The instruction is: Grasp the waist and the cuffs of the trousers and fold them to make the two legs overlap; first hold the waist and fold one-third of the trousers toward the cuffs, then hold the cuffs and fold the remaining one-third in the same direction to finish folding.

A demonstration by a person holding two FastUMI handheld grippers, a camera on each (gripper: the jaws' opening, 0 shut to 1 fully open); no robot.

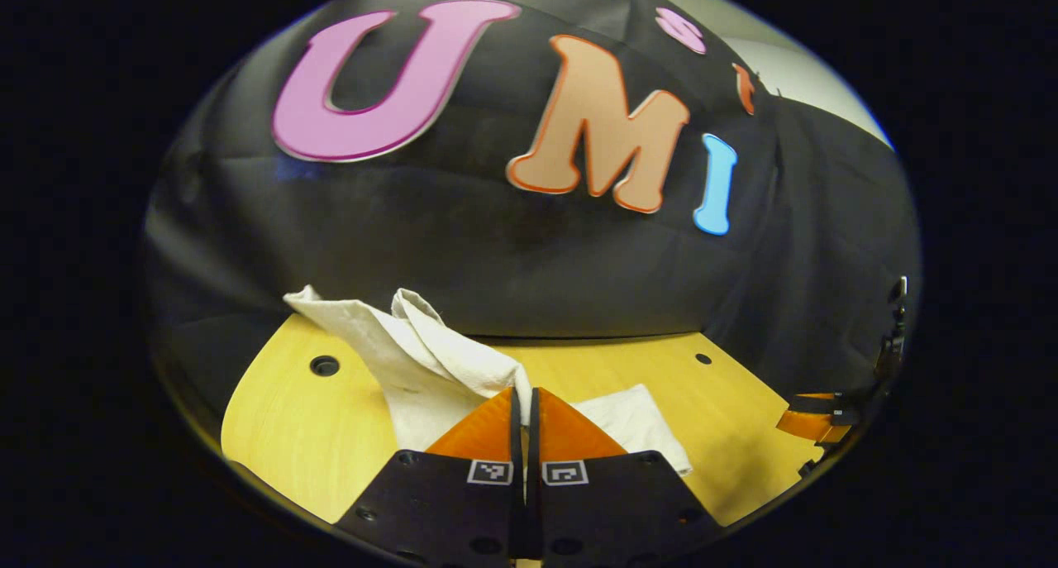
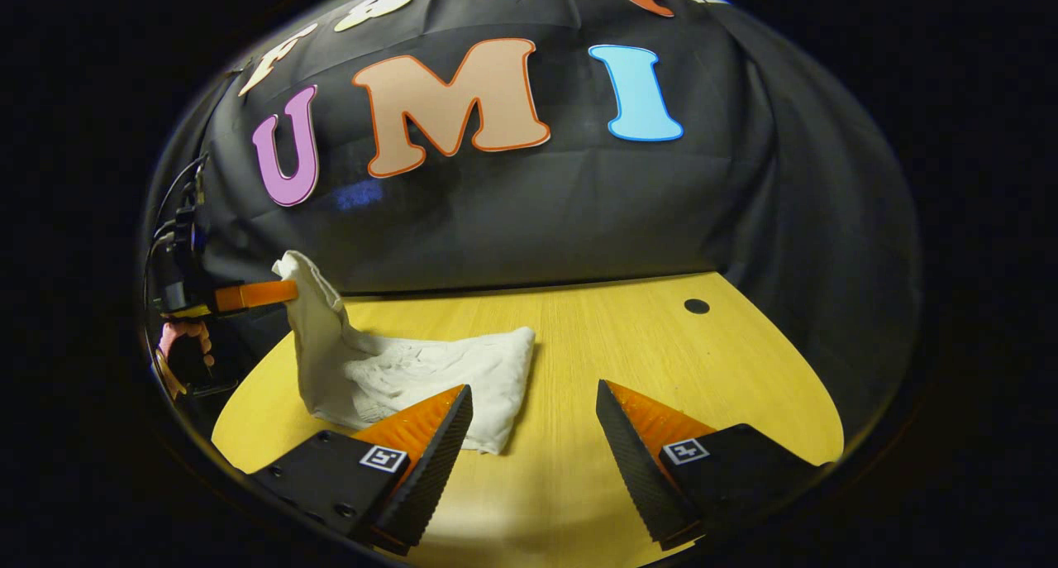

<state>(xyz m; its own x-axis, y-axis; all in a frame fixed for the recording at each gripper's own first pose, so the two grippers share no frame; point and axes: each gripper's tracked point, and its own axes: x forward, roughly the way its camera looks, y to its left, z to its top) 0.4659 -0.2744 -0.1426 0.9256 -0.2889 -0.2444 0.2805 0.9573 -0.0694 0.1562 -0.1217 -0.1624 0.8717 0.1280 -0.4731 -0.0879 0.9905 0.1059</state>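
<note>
White trousers [image 2: 397,369] lifted at one end off the bench [image 2: 628,345], left hand-held gripper [image 1: 524,398] pinching their cloth, right hand-held gripper [image 2: 533,415] spread wide above the bench's near edge

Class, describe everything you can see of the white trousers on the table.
The trousers are white, of soft, wrinkled cloth, lying bunched and partly folded on the yellow wooden table. One end is lifted off the table, pinched between the fingers of the left gripper, and the cloth drapes down from that grip to the part resting flat. The right gripper stands open beside the flat end, not gripping it.
</note>
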